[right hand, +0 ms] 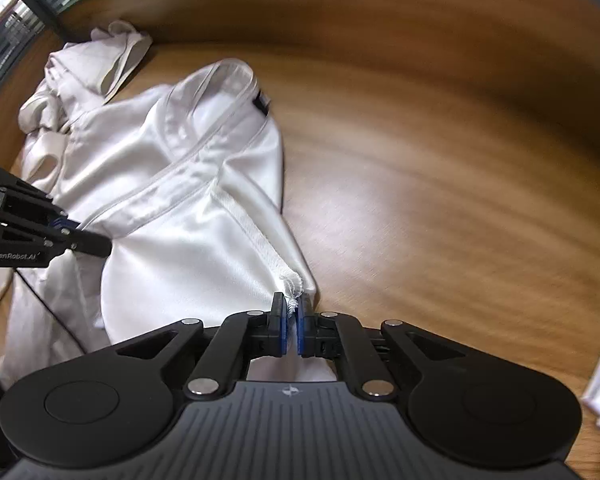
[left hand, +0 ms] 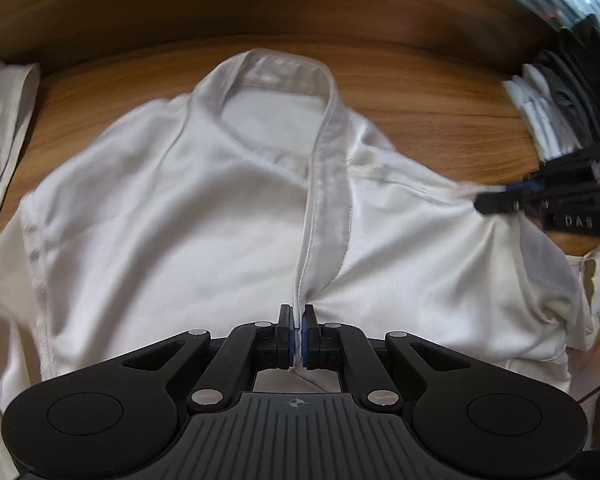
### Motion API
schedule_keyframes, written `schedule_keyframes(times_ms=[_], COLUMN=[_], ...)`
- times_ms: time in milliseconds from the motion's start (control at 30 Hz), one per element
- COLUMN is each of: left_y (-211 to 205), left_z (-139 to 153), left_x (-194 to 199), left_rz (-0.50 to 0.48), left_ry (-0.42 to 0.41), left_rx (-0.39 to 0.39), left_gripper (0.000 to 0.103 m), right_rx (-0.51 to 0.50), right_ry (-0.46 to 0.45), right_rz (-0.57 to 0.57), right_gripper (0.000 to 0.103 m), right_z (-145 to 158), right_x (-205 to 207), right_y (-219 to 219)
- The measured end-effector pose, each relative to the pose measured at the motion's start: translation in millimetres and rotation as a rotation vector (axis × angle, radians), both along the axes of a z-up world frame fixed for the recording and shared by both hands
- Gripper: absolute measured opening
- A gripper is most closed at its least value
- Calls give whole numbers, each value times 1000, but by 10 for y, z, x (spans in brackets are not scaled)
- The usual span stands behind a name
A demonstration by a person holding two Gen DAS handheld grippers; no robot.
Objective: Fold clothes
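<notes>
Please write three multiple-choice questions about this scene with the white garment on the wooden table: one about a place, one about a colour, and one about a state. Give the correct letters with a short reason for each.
1. Where does the left gripper hold the white garment?
A. at the front band below the collar
B. at a cuff
C. at the back hem

2. What colour is the table?
A. grey
B. brown wood
C. white

3. In what state is the right gripper?
A. wide open above the cloth
B. shut with nothing in it
C. shut on a stitched seam edge

Answers:
1 A: in the left wrist view the band running down from the collar goes between the pads.
2 B: a brown wood grain shows in both views.
3 C: in the right wrist view the frayed seam end sits pinched between the pads.
</notes>
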State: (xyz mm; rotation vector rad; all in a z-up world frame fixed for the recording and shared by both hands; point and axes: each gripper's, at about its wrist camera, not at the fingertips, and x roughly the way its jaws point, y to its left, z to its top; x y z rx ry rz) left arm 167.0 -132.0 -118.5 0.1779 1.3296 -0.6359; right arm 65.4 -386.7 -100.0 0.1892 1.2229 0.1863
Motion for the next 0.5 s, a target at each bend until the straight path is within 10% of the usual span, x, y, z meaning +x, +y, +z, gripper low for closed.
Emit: schedule_keyframes(times_ms=[267,500], left_y=[-623,-1116], left_z=[156,150], left_x=[270,489], left_rz=[-88,-112], left_ry=[-99,-87], left_rx=[-101,-105], left_gripper=[6,5], right_rx=[-218,-305], right_ry=[-123,-74], right_rz=[-100,-133], right_gripper=[4,4], right_z=[321,10], right_x=[159,295], right_y=[-345,-638])
